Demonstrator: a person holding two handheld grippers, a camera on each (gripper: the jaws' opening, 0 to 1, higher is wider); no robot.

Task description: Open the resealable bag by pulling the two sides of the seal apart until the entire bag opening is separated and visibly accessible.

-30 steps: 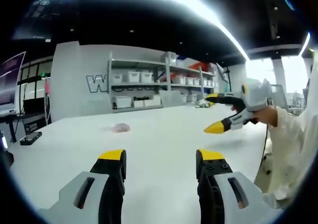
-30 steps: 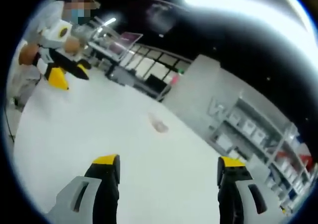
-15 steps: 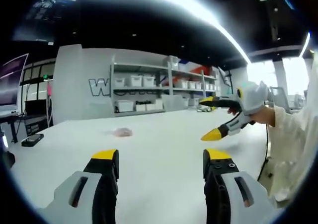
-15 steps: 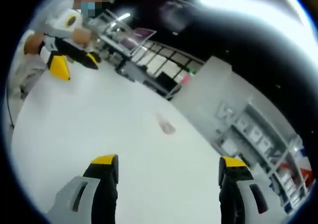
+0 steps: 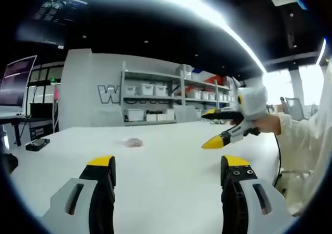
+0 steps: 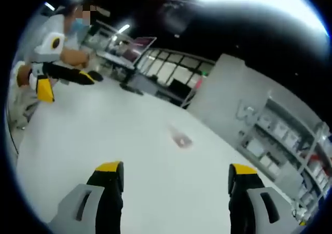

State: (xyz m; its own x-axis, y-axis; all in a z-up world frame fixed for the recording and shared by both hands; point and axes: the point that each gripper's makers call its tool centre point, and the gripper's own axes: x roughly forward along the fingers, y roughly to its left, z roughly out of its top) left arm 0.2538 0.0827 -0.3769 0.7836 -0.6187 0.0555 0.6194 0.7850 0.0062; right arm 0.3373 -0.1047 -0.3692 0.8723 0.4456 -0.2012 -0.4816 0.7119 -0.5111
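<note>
A: While both grippers are hovering above the white table [image 5: 171, 177], what is lying around the resealable bag [image 5: 130, 142]?

B: Bare tabletop is surrounding it. A small dark device [image 5: 37, 144] is sitting at the far left edge, and shelving [image 5: 155, 101] is standing behind, carrying white bins [image 5: 136, 114]; their contents cannot be read.

A: Anything blocking the bag?

B: Nothing is lying between the jaws and it. It is resting flat, well apart from both tools; its contents are blurred, pinkish.

A: Claw states?

B: The left gripper [image 5: 167, 165] is holding its jaws wide, gripping nothing. The right gripper [image 6: 175, 171] is likewise gaping, and is showing in the left gripper view with tips spread.
</note>
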